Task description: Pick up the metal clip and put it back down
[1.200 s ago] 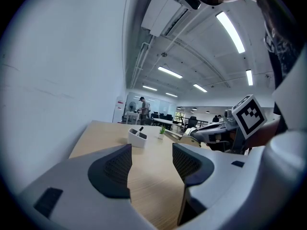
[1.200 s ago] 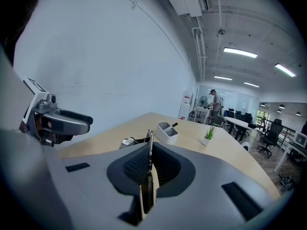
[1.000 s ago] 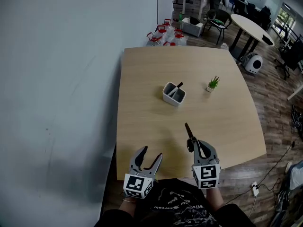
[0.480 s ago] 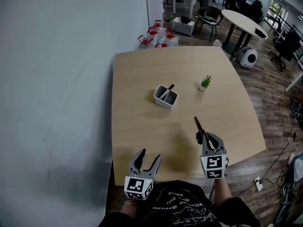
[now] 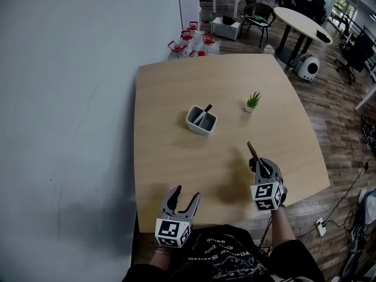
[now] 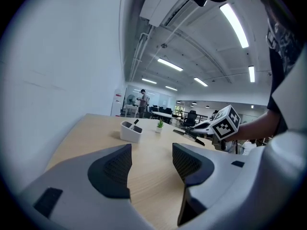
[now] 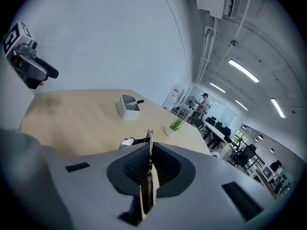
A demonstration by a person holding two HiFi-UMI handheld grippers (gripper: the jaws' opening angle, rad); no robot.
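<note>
right gripper jaws are closed on the clip, a thin metal strip pinched edge-on between the ribbed pads, its tip sticking out past the jaw ends. in head view the clip shows as a dark narrow bar jutting forward from the right gripper toward the table middle, over the near right part of the table. from the left gripper view it looks held off the tabletop, not lying on it. left gripper jaws stand apart with only bare tabletop between them; in head view it sits at the near edge of the table, well apart from the right one. beyond the grippers, a white holder stands near the table middle with a dark pen leaning in it. a small plant in a white pot stands to the right of the holder, apart from it. a pale wall runs along the table's left side. past the far edge, red-capped bottles sit on the wood floor, and a round table with chairs is further back on the right.
</note>
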